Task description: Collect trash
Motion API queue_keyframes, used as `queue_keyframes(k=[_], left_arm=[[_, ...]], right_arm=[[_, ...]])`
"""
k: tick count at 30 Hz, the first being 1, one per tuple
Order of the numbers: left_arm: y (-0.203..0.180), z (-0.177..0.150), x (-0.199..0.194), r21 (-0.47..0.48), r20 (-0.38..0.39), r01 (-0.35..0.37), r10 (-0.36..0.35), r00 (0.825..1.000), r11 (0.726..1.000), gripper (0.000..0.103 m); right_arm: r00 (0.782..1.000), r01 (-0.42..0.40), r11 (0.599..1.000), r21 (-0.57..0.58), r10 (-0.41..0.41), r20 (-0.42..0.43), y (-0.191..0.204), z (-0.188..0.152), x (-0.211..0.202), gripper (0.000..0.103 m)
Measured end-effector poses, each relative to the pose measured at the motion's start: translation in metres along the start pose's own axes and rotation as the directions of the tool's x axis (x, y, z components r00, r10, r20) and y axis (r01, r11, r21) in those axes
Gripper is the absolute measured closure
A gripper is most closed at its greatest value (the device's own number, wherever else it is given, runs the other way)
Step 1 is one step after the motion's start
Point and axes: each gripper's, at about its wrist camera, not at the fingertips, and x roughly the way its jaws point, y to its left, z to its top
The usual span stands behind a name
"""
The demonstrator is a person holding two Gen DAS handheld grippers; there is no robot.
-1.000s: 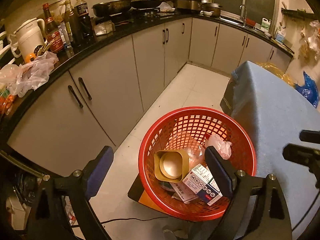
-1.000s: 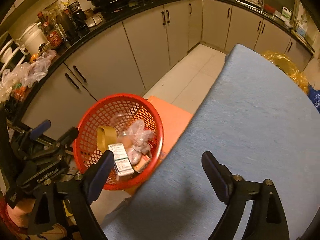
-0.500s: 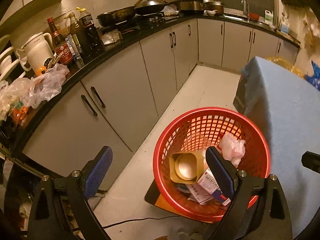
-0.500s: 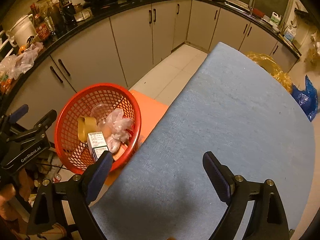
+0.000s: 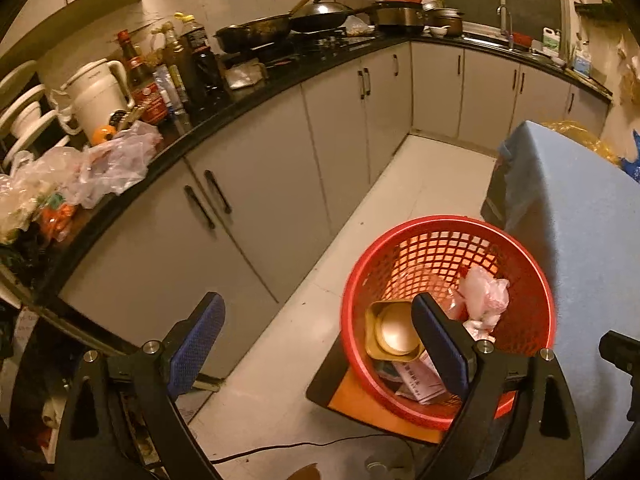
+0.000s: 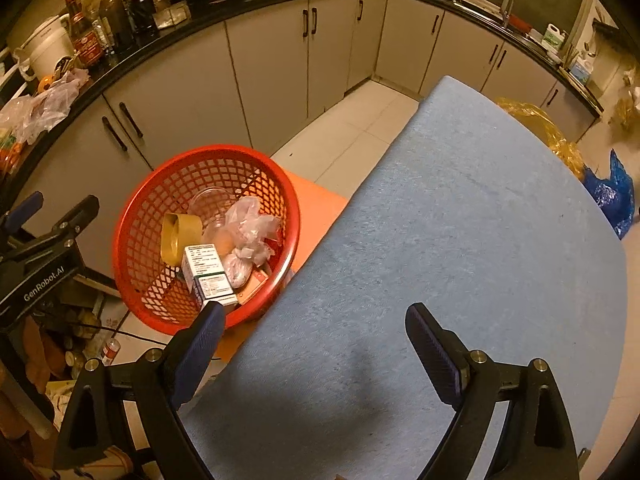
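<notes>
Inside one red basket (image 6: 132, 216), two boxes (image 6: 206, 270), one bag (image 6: 250, 226)

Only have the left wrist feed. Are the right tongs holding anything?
Observer: No, the right tongs are open and empty, over the blue table.
Operator: Any trash on that table? I only see one edge.
Observer: None visible on the cloth in the right wrist view. The nearest strip is hidden behind the tongs.
Operator: A tong finger blocks part of the basket here. What's behind it?
Observer: Two white printed boxes lie together in the red basket, next to a crumpled plastic bag.
</notes>
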Motion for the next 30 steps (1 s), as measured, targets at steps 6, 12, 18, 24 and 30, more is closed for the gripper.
queue_keyframes(k=[6,12,18,24,30], left_arm=[[0.006,-0.009,-0.036,-0.034,0.016,-0.031,0.031,0.999,0.999,0.009],[-0.011,-0.032,-0.093,-0.028,0.044,-0.089,0.090,0.995,0.996,0.009],[-0.031,-0.061,-0.160,-0.065,0.125,-0.040,0.048,0.991,0.997,0.009],[-0.055,-0.070,-0.198,-0.028,0.161,-0.116,0.119,0.980,0.993,0.009],[-0.086,-0.074,-0.220,0.014,0.181,-0.105,0.100,0.978,0.994,0.009]], right_arm=[[0.997,-0.019,0.997,-0.073,0.024,0.069,0.005,-0.014,-0.027,0.009],[0.985,-0.031,0.991,-0.134,0.053,0.164,-0.009,-0.050,-0.073,0.009],[0.946,-0.035,0.977,-0.210,0.100,0.307,-0.028,-0.092,-0.132,0.009],[0.915,-0.022,0.964,-0.265,0.127,0.384,-0.049,-0.135,-0.163,0.006],[0.911,-0.034,0.962,-0.270,0.141,0.388,-0.072,-0.148,-0.167,0.006]])
